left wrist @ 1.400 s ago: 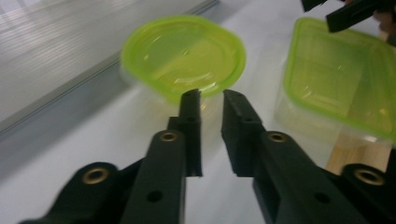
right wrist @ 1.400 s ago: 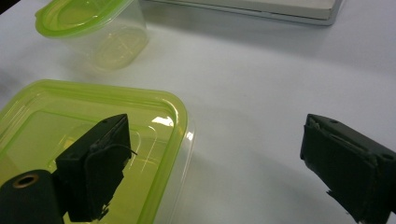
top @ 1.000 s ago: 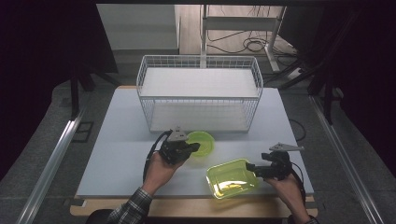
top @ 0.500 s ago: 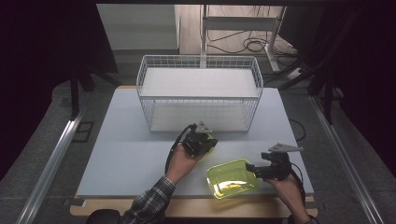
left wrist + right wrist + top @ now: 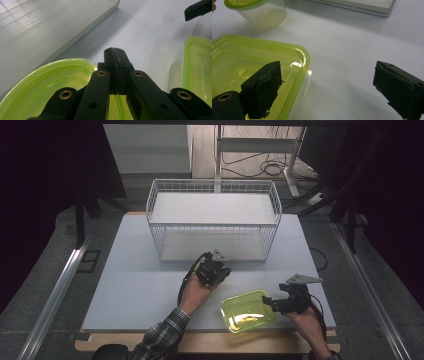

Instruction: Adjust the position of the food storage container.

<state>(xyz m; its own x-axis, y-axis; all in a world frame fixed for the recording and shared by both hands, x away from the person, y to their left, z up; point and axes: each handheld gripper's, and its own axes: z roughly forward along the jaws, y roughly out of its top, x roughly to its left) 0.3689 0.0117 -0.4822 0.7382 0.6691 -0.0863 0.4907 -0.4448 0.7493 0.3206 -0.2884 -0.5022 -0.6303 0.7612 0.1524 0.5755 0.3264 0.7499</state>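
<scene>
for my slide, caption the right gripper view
Open right gripper straddling the rectangular green-lidded container's corner.

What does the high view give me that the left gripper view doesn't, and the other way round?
High view: the wire basket at the back of the table, both forearms, and the right hand-held gripper, open at the rectangular tub's right edge. Left gripper view: the left hand-held gripper close up, jaws shut above the round lid's rim; whether they pinch it I cannot tell. Both: the rectangular tub and the white table.
</scene>
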